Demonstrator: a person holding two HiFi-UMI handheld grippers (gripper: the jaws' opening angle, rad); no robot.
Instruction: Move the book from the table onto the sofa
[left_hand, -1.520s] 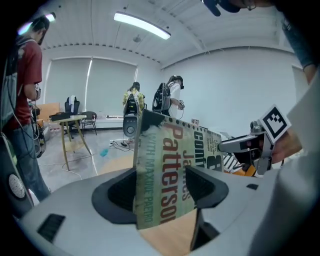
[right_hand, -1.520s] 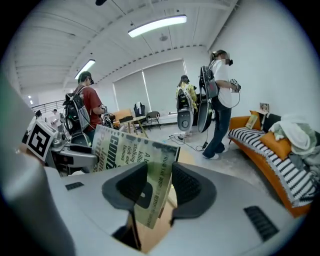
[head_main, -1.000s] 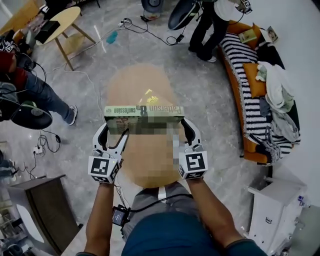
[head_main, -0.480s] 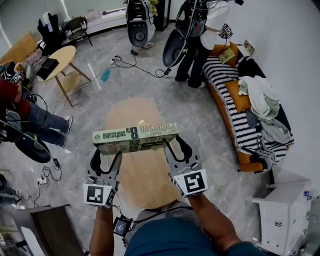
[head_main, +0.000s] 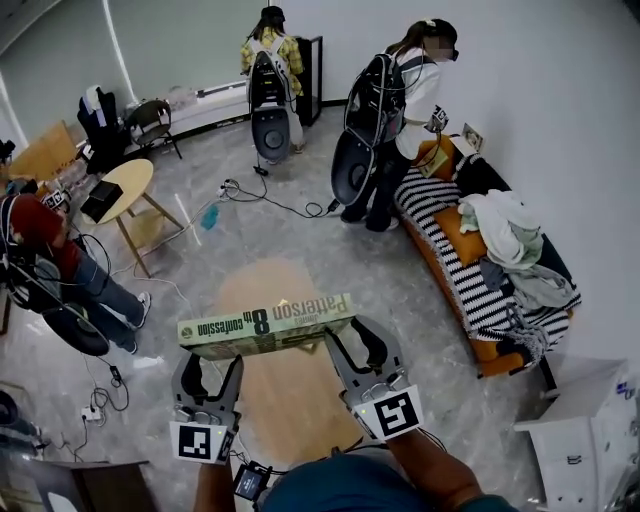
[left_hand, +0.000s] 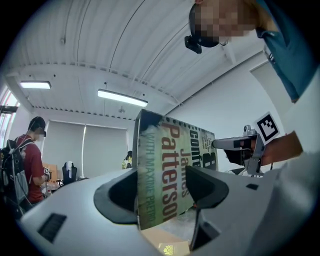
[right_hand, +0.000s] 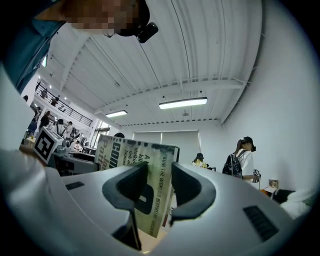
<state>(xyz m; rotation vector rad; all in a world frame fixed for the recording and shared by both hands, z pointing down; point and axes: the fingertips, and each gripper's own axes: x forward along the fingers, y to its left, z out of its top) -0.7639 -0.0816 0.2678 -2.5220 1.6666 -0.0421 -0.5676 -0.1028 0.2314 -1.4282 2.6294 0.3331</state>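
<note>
Thick green-and-cream paperback book (head_main: 265, 325) pinched at each end by left gripper (head_main: 210, 362) and right gripper (head_main: 352, 342) for balance, level above oval wooden table (head_main: 290, 400)

Print shows on the book alone.
In the head view the book (head_main: 265, 325) reads "confession", "8th" and "Patterson" along its spine. The left gripper view adds "James", a large "8" and "WITH MAXINE PAETR", cut off below. The right gripper view gives "THE WORLD'S BESTSELLING"; the rest is too small to read.

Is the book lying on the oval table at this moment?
No, the book is held in the air above the table, clamped between the left gripper and the right gripper.
</note>
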